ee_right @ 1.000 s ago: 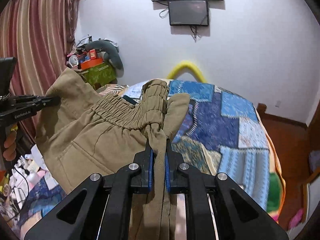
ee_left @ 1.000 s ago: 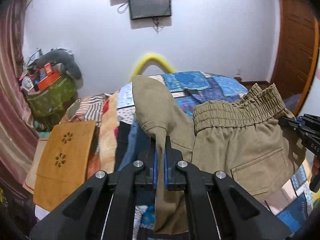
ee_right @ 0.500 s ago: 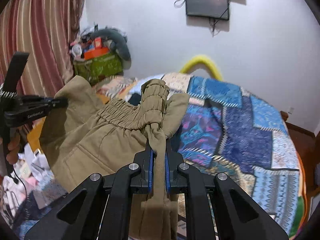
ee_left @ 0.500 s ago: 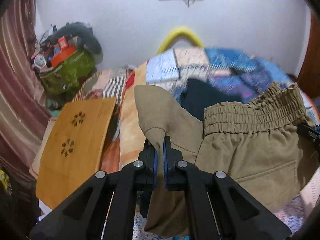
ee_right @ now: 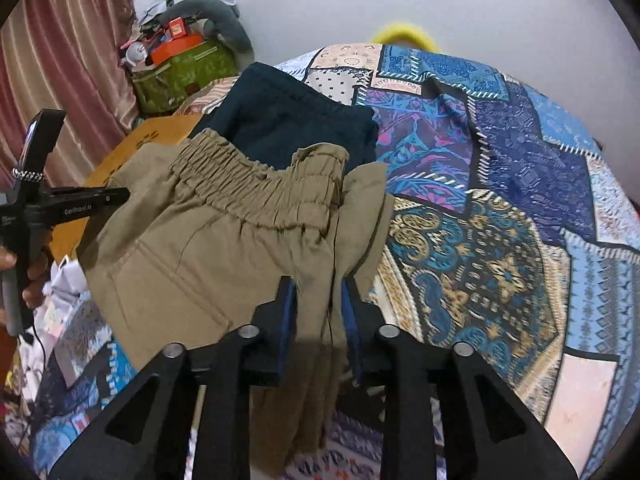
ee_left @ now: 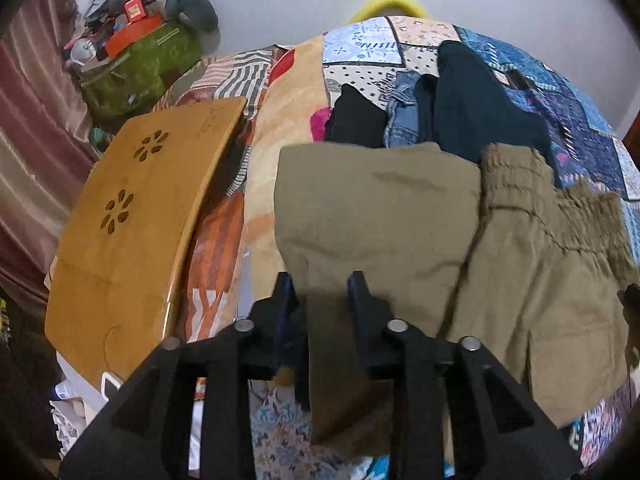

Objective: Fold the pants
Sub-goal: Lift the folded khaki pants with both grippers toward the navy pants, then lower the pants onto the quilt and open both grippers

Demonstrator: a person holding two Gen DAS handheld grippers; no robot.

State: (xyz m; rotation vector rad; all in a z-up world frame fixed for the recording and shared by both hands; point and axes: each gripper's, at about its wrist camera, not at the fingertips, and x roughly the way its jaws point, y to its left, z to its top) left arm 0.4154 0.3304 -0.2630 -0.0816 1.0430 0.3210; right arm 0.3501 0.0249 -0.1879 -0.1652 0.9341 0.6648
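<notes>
Both jaws spread, pants (ee_left: pixel 400 232) loose between them; the flap at twelve o'clock could slump off the bed (ee_right: pixel 500 184).

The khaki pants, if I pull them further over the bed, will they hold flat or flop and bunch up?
Probably flop: the khaki pants hang in loose folds below the right gripper. The elastic waistband is gathered, so it likely bunches. The fabric looks light and drapes below the left gripper, so expect sagging between the two.
</notes>
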